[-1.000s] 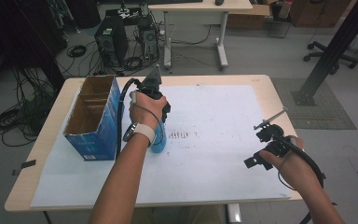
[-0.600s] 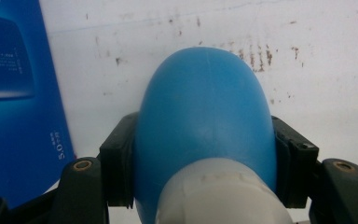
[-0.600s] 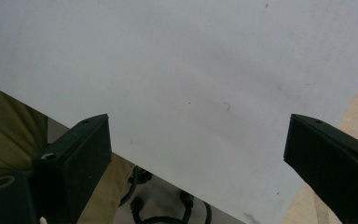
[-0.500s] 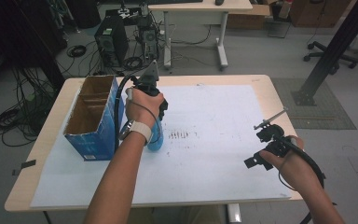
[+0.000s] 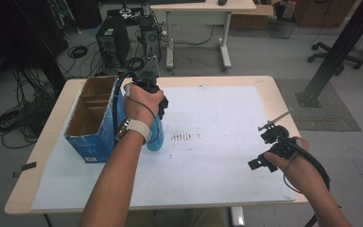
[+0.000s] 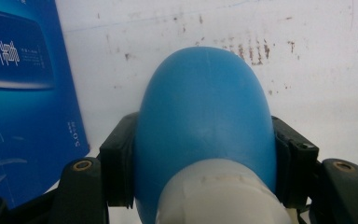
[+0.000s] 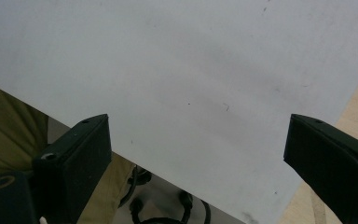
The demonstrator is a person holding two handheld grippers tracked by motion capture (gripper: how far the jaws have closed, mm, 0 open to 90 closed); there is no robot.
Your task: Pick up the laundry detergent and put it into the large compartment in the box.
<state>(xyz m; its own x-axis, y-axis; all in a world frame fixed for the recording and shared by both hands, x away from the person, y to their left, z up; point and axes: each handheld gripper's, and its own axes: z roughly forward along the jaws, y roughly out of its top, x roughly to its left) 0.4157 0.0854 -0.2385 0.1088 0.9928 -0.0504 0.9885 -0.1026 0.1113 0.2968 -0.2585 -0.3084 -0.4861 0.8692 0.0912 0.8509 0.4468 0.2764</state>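
Wooden table (image 5: 264,82) noted, covered for most of its top by a white sheet (image 5: 217,142) bearing a patch of dark scuff marks near the middle. Open blue cardboard box (image 5: 90,120) standing at the left edge of the sheet, divided inside into compartments, apparently empty so far as the high view reveals. Blue rounded object (image 6: 205,112), seemingly a bottle or similar with a whitish end toward the camera, found just beside the box's right wall, low over or resting on the sheet; contact with the sheet not determinable. Left gripper (image 5: 153,101) closed firmly on that blue object, one black jaw pressed on each flank, as confirmed in the left gripper view. Right gripper (image 5: 270,146) held well apart near the sheet's right edge, jaws spread wide with nothing between them. Step in hand judged to be placing or lifting the blue object next to, or into, the box. Recommended: keep the grip square across the widest part, since the smooth curved sides invite slipping; raise fully above the box rim before moving sideways; steady the box with the idle right gripper to prevent tipping.
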